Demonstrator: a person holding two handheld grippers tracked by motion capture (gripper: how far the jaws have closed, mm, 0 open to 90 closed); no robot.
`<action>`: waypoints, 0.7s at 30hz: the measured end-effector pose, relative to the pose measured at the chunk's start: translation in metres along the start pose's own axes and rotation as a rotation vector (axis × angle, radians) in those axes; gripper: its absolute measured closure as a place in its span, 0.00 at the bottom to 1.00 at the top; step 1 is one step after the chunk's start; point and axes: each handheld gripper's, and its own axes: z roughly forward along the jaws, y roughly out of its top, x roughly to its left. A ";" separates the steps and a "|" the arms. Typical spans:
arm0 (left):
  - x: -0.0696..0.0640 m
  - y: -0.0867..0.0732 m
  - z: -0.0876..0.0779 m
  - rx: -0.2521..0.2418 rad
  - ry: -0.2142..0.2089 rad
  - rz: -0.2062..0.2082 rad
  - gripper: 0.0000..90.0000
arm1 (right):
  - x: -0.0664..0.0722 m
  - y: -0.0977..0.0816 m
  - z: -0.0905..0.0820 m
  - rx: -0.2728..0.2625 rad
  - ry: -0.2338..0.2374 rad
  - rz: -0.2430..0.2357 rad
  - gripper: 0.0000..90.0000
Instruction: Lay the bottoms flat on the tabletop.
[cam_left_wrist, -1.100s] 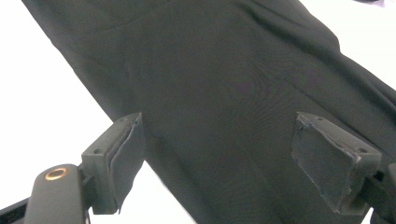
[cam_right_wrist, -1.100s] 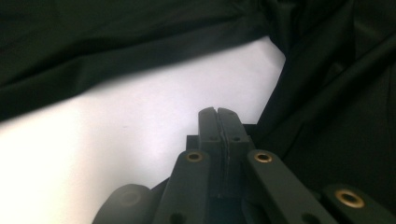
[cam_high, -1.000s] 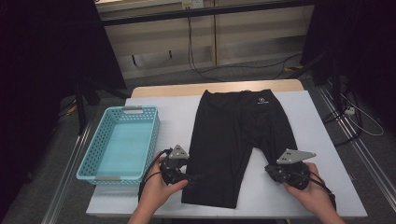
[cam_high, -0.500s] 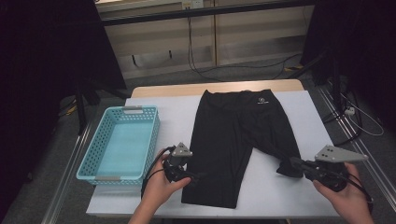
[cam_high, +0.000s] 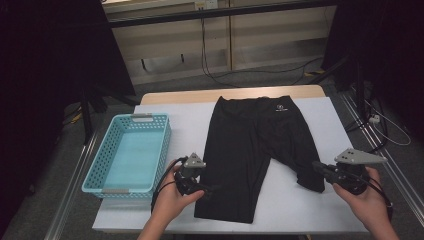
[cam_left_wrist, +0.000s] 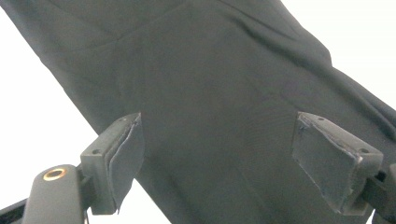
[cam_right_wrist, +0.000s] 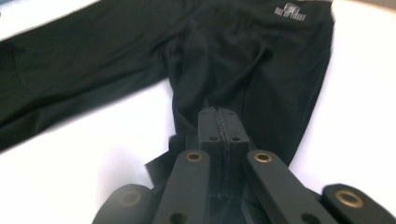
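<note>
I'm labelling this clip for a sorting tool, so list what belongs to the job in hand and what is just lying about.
In the job:
- black shorts, spread on the table
- right gripper, shut on the hem of one leg
- left gripper, open at the other leg

Lying about:
- turquoise basket
- white table
- cables on the floor

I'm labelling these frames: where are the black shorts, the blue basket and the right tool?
black shorts (cam_high: 250, 145), high view, middle of the fabric.
blue basket (cam_high: 142, 118), high view, far rim.
right tool (cam_high: 317, 166), high view, shut jaw tips at the leg hem.
</note>
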 end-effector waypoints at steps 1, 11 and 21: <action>0.000 0.000 0.000 0.000 0.000 0.000 0.20 | 0.001 -0.002 0.003 0.015 0.013 -0.001 0.99; -0.002 0.000 0.001 0.006 -0.002 0.010 0.20 | 0.006 -0.006 0.016 0.041 0.028 0.022 0.70; -0.002 0.001 0.001 0.010 0.001 0.015 0.20 | -0.020 -0.010 0.018 0.056 -0.072 0.081 0.65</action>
